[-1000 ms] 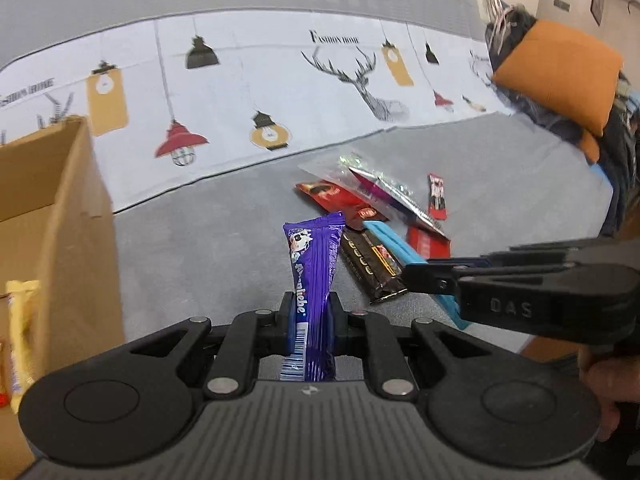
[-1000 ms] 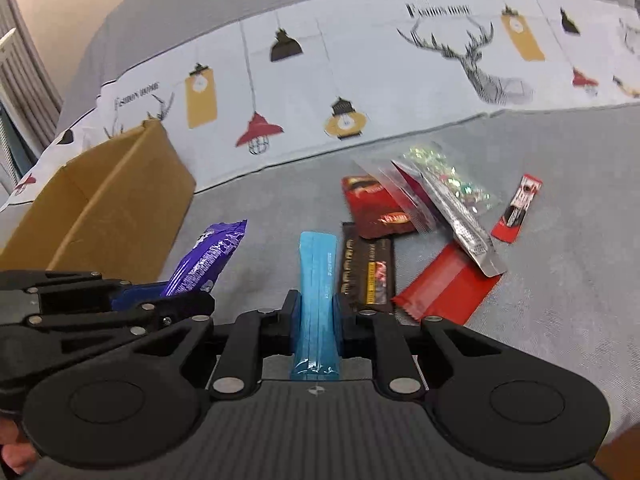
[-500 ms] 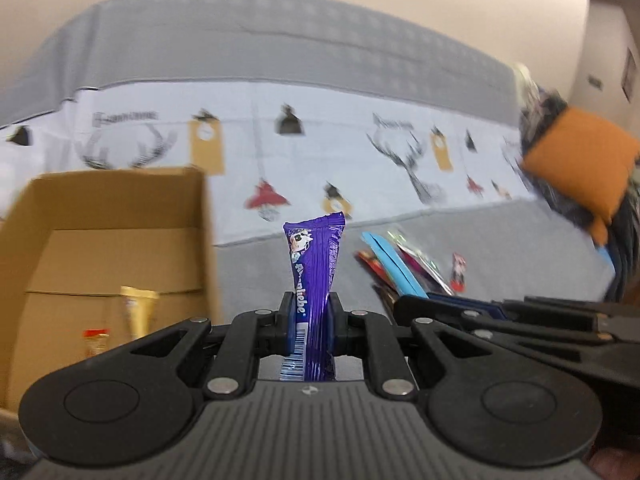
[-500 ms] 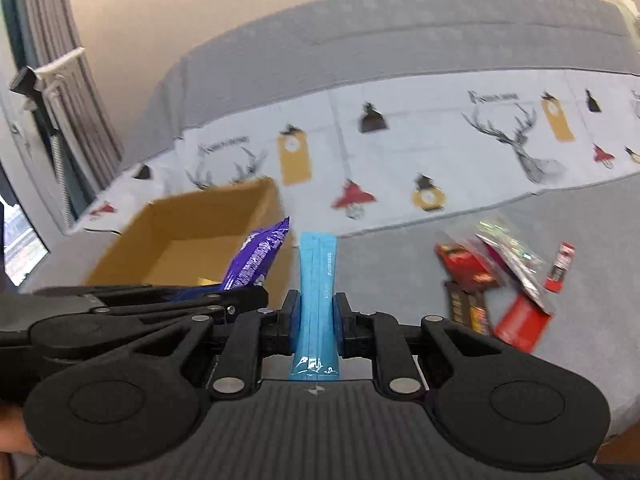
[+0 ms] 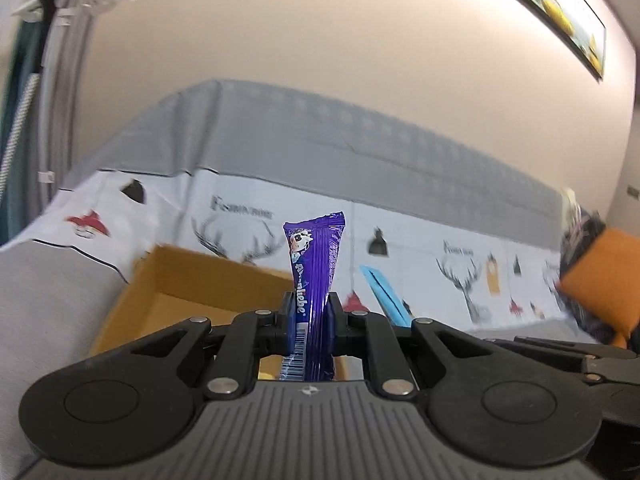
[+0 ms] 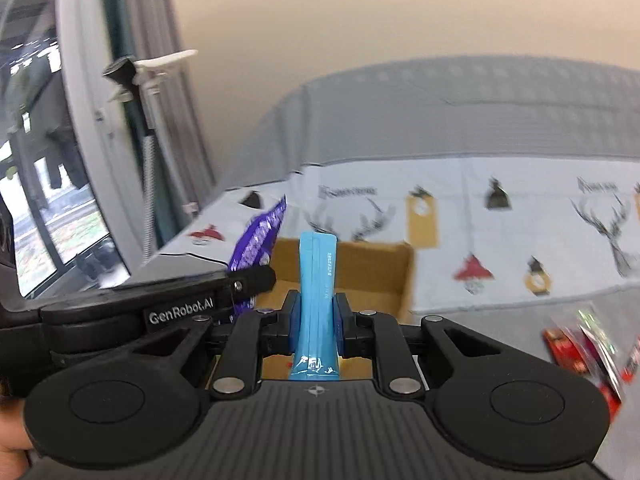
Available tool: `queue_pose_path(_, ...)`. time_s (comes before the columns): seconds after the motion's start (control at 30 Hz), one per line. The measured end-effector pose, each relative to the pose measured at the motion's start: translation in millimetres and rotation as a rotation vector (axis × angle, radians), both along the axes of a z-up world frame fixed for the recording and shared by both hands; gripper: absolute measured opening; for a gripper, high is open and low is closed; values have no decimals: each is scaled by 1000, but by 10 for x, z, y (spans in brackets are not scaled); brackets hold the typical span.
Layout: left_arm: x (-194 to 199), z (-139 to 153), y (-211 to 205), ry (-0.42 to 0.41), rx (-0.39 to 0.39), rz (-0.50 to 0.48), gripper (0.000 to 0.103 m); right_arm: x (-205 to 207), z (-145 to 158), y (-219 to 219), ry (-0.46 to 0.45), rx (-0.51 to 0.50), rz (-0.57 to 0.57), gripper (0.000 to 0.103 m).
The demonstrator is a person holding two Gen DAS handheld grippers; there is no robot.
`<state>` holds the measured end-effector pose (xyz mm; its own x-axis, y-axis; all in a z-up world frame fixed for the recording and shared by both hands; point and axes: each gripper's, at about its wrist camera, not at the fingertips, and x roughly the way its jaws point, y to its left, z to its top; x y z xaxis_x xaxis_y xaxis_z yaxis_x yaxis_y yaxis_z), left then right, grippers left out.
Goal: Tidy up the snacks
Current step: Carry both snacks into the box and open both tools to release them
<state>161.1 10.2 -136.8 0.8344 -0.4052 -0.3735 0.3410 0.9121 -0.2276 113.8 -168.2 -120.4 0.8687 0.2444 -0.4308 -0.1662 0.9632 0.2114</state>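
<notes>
Carrying two snacks toward the box, one per gripper.

Left wrist view: left gripper (image 5: 311, 312) is clamped nearly closed on the purple snack bar (image 5: 314, 276), which stands upright between the pads with its barcode end toward the camera. The cardboard box (image 5: 168, 280) sits just ahead and below, open top, mostly hidden behind the gripper body, so I can't tell what's in it from here. The blue stick pack (image 5: 386, 292) pokes in from the right, with part of the right gripper's black frame at the lower right edge. Behind: a printed bedsheet (image 5: 440, 240) with deer and lamp motifs, an orange cushion (image 5: 600, 276) far right, and a framed picture high on the wall. Blurry frame.

Right wrist view: right gripper (image 6: 318, 312) is pinched tight on the blue stick pack (image 6: 316, 292), held upright. The left gripper (image 6: 256, 280) crosses in from the left with the purple snack bar (image 6: 260, 236) tilted over the cardboard box (image 6: 380, 268) near its left side. A pile of loose snacks (image 6: 580, 352) lies on the grey cover at lower right, well apart from the box.

Status, my read: both items are picked but neither is dropped yet, and the pile remains, so roughly mid-task. The grippers are close together over one box; a clash at release looks like the main risk.
</notes>
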Motion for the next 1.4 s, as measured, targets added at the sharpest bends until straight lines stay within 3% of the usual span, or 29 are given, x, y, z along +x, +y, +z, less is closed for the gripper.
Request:
queue_pose_path(0.13,133,-46,212,-1,-28,30,15,151,41,220,-5,-29,44,18)
queue_pose_path(0.27,394,-343,386,75,-34,47,15,352,-97,413,8,-109,66,18)
queue_pose_path(0.37,618,-580,475,151,11,67,15,526,-280,475,54,-111,69,18)
queue_pose_path(0.53,923,-988,465,342,33,-5,15,726,-641,551,139,-118,67,18)
queue_pose_path(0.8,1200,-1474,253,471,178,-37,16,937,-1142,515,265,-102,29,18)
queue_pose_path(1.1,1189,-1588,306,504,224,-2,16,1044,-1507,556,368,-120,41,18)
queue_pose_path(1.3,1182,-1591,325,510,234,1,16,1049,-1544,589,375,-137,55,18)
queue_pose_path(1.37,1158,-1562,302,488,243,3,21,1046,-1515,570,370,-117,63,22)
queue_pose_path(1.4,1139,-1536,308,472,251,26,35,1035,-1501,552,369,-98,67,28)
